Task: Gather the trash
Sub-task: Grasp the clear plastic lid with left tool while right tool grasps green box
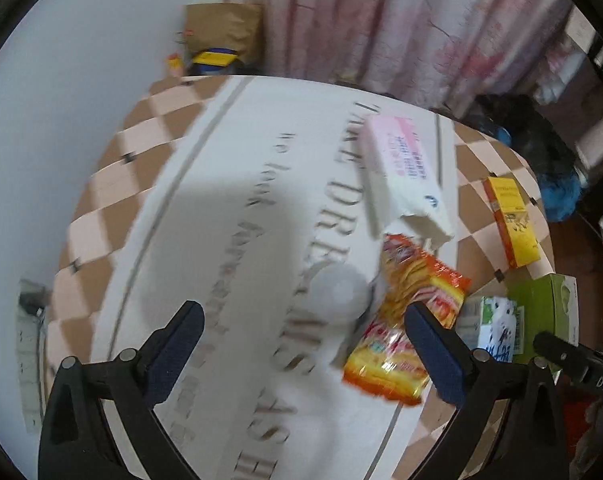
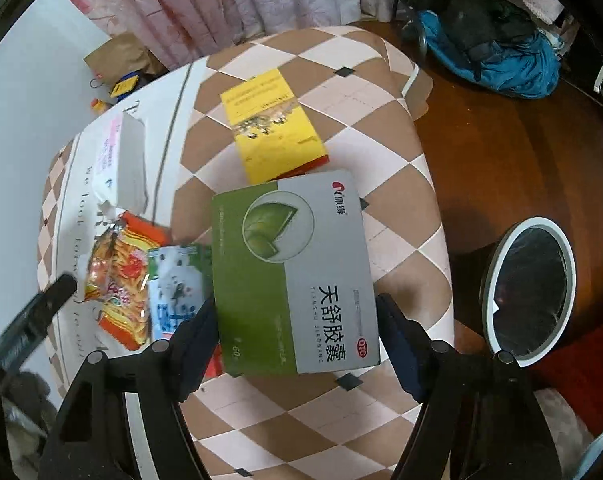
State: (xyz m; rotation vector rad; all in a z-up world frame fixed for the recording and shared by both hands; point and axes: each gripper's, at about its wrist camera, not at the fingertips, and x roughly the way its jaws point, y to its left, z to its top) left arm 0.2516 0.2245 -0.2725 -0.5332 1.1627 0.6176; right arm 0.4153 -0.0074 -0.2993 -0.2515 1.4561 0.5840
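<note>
Right gripper pointed steeply down over the green and grey medicine box, jaws standing either side of its near end: left pad touching or nearly touching the green edge, right pad just apart from the grey edge, so not yet clamped, as far as can be judged. Box lying flat on the checkered tablecloth, partly over a small milk carton at 9 o'clock from it, with a yellow box just beyond at 12 o'clock and an orange snack wrapper further at 9 o'clock. Probably light, stiff cardboard, likely empty, with a smooth printed surface; best taken across the two long edges near the close end, with gentle pressure, since thin walls may buckle and a glossy face may slip. Round bin with white rim standing on the floor at 3 o'clock, near the table edge, apparently the place for the trash. Left gripper released and empty, hanging over the white cloth, its right finger in front of the same snack wrapper, not holding it; torn tissue pack at 12 o'clock from that.
</note>
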